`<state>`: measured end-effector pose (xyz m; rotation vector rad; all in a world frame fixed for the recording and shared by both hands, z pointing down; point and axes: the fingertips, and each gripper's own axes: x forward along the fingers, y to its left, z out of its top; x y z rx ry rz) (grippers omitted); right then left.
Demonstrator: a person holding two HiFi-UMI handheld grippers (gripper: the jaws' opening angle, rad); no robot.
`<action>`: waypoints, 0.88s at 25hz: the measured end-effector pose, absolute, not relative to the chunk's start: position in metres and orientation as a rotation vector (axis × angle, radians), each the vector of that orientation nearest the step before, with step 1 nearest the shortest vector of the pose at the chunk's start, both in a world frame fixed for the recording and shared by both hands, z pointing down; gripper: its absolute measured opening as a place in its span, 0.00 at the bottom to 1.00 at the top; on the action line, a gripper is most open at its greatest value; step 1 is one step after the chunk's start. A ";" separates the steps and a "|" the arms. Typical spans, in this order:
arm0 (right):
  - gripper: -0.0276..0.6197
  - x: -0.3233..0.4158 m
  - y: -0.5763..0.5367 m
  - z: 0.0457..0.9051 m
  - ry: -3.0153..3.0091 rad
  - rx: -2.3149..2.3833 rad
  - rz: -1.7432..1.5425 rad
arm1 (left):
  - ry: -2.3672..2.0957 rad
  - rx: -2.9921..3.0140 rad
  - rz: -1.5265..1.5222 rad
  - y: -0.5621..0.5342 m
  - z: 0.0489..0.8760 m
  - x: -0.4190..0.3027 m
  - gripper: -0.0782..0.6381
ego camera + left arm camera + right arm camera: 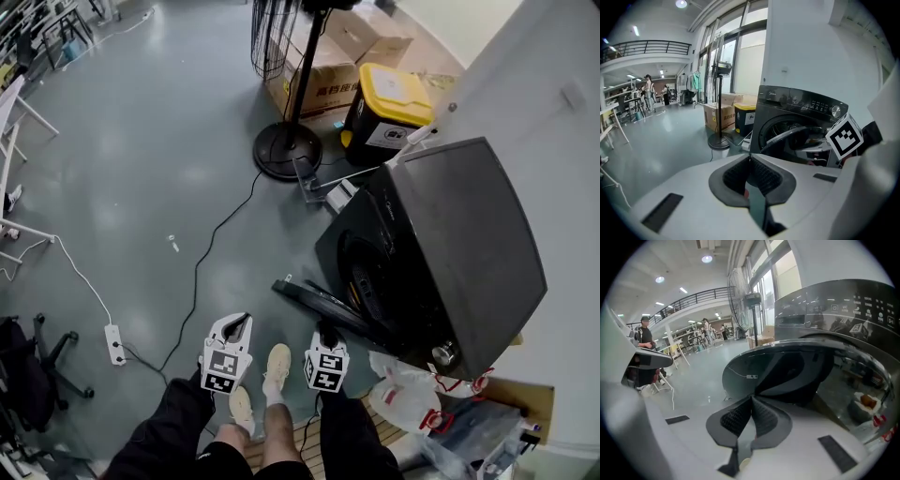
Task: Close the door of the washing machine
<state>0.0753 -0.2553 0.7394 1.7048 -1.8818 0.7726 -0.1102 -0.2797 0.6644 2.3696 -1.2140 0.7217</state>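
Grey floor lies before the washing machine, whose door is swung open from its front. Closed and empty, the right claw is held nearest that door; the left claw, also closed, farther off.

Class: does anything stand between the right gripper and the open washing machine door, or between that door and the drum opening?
Nothing visible does. The right gripper, jaws shut and empty, faces the open door directly. The gap between door and drum opening looks clear; the plastic bags lie beside the machine, seemingly outside its swing.
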 end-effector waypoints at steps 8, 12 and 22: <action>0.07 0.109 -0.288 0.747 -1.872 1.733 0.775 | -1.209 2.378 0.688 -0.318 0.669 -0.070 0.15; 0.07 0.126 -0.306 0.750 -1.871 1.744 0.770 | -1.212 2.377 0.686 -0.337 0.675 -0.052 0.15; 0.07 0.176 -0.359 0.754 -1.786 1.861 0.763 | -1.201 2.353 0.685 -0.378 0.689 -0.024 0.15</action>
